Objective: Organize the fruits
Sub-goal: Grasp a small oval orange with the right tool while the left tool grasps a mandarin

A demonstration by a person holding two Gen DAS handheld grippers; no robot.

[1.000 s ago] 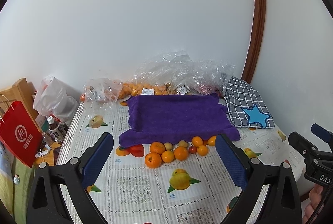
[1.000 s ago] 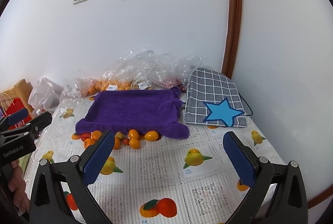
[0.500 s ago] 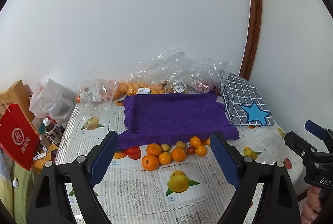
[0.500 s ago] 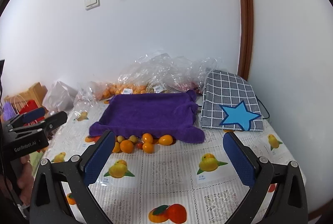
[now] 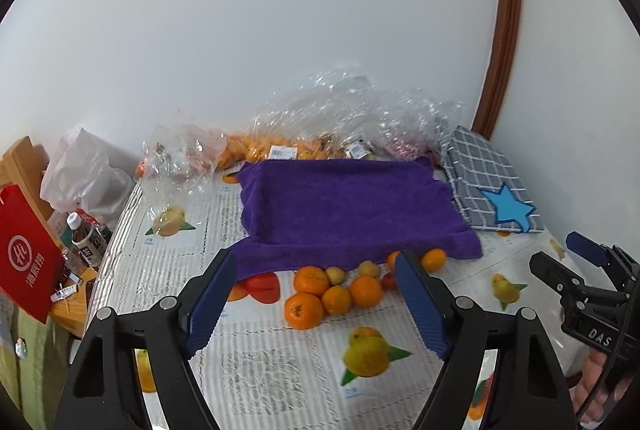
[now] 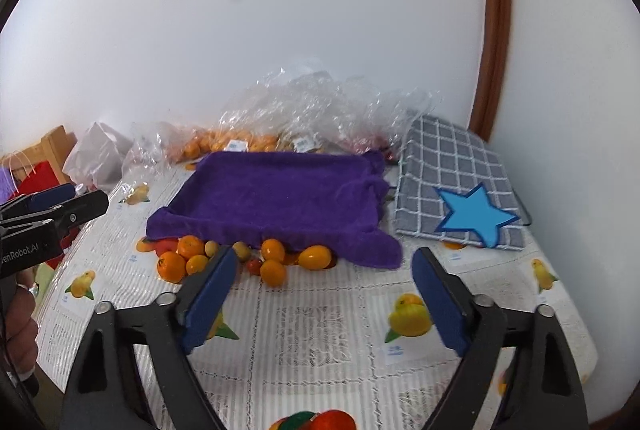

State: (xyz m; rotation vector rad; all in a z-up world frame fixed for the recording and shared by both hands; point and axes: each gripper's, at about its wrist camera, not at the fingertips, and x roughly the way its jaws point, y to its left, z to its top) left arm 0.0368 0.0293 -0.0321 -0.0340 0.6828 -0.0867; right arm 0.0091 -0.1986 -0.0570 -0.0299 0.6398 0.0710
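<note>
**Fruit heaped at the towel's edge**

The loose fruits (image 5: 340,290) lie clustered on the counter (image 5: 248,358), touching the near edge of the purple towel (image 5: 344,206). Left claw (image 5: 316,304) and right claw (image 6: 322,296) hover short of them, both released and empty, jaws just narrowing.

Plush purple terry-like cloth (image 5: 344,206), matt and deep-piled, draped over a raised form. Glossy, smooth-skinned orange citrus fruits (image 5: 320,290) lie on a white plastic-looking tablecloth printed with fruit motifs (image 5: 256,362), faintly ribbed with a slight sheen. Crinkled clear plastic bags (image 5: 340,110) glint at the wall. Grey checked woven fabric with a blue star patch (image 5: 492,190), matt. Red paper bag (image 5: 24,262), smooth. Pale wooden furniture edge (image 5: 20,158). Left gripper (image 5: 316,294) and right gripper (image 6: 320,290): matt black plastic arms with blue ribbed pads (image 5: 420,304).
</note>
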